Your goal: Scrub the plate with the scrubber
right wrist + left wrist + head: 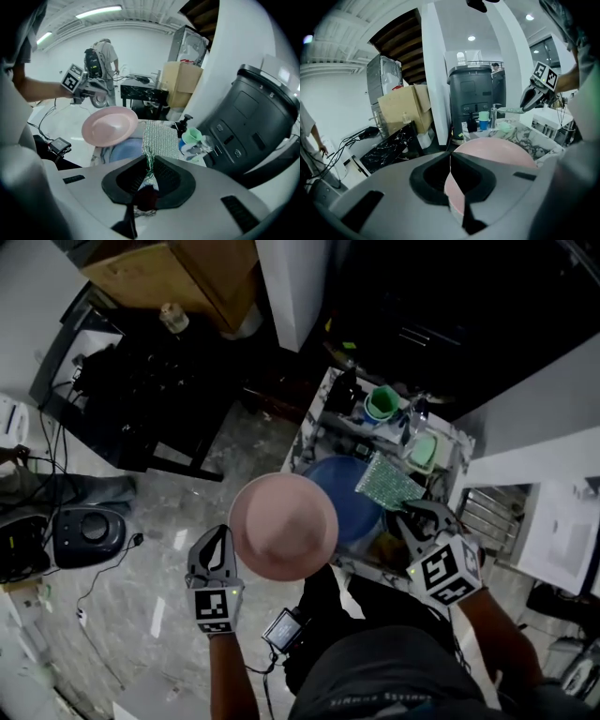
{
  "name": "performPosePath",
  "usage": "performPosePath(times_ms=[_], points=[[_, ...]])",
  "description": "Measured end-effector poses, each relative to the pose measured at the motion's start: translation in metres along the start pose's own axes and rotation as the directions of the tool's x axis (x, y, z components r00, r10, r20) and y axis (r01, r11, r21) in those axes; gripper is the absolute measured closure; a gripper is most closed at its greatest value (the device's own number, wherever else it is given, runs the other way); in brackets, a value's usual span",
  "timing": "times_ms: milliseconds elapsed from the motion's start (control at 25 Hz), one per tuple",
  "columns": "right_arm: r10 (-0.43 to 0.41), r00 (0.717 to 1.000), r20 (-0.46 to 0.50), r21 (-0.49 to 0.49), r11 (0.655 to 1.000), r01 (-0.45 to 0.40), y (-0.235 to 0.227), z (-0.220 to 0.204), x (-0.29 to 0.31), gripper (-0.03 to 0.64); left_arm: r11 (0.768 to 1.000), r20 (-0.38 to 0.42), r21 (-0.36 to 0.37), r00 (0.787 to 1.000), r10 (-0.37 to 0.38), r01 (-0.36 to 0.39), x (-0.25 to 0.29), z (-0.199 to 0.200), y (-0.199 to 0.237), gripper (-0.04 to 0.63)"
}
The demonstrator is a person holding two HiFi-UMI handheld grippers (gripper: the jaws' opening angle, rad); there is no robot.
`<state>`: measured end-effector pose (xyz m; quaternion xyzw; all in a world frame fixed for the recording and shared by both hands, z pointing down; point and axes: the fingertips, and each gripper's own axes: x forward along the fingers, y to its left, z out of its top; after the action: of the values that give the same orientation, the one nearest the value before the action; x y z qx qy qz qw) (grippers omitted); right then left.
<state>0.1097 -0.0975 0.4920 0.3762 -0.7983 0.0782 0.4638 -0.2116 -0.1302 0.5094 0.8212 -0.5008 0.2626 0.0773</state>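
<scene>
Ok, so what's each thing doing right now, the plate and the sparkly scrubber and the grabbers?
pink plate: held up by its rim, apart from the scrubber.
scrubber: pinched at one end, sticking out of the jaws.
left gripper: shut on the pink plate.
right gripper: shut on the scrubber.
blue basin: sitting below, not held.
green cup: standing upright.
</scene>
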Motion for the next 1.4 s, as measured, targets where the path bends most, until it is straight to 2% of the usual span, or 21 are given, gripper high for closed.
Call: performPosePath(times_ms=[160, 360, 680, 960, 1160, 1400], points=[[-0.088, 0.995, -0.055, 0.07, 0.993, 0.092, -0.043, -0.046, -0.012, 0.541, 1.0, -0.004, 0.012, 1.0, -0.017, 0.017, 0.007, 0.007, -0.014, 0.591], [-0.187, 0.976, -0.111, 0.141, 0.969, 0.201, -0.099, -0.101, -0.021, 0.543, 0.999, -0.015, 0.028, 0.999, -0.03, 0.03, 0.018, 0.014, -0.034, 0.591], [-0.255, 0.936, -0.245, 0.17, 0.939, 0.3, -0.168, -0.194, 0.016, 0.541, 0.998, -0.037, 0.048, 0.998, -0.041, 0.043, 0.032, 0.023, -0.062, 0.591], [-0.242, 0.929, -0.28, 0.14, 0.947, 0.289, -0.182, -0.228, 0.04, 0.528, 0.998, -0.056, 0.055, 0.998, -0.025, 0.028, 0.032, 0.024, -0.072, 0.591], [-0.219, 0.941, -0.259, 0.083, 0.965, 0.247, -0.181, -0.231, 0.049, 0.471, 0.998, -0.059, 0.057, 0.998, -0.01, 0.014, 0.029, 0.026, -0.076, 0.591], [-0.18, 0.956, -0.233, 0.096, 0.974, 0.206, -0.173, -0.228, 0.047, 0.43, 0.998, -0.049, 0.055, 0.999, 0.012, -0.009, 0.02, 0.033, -0.08, 0.591]])
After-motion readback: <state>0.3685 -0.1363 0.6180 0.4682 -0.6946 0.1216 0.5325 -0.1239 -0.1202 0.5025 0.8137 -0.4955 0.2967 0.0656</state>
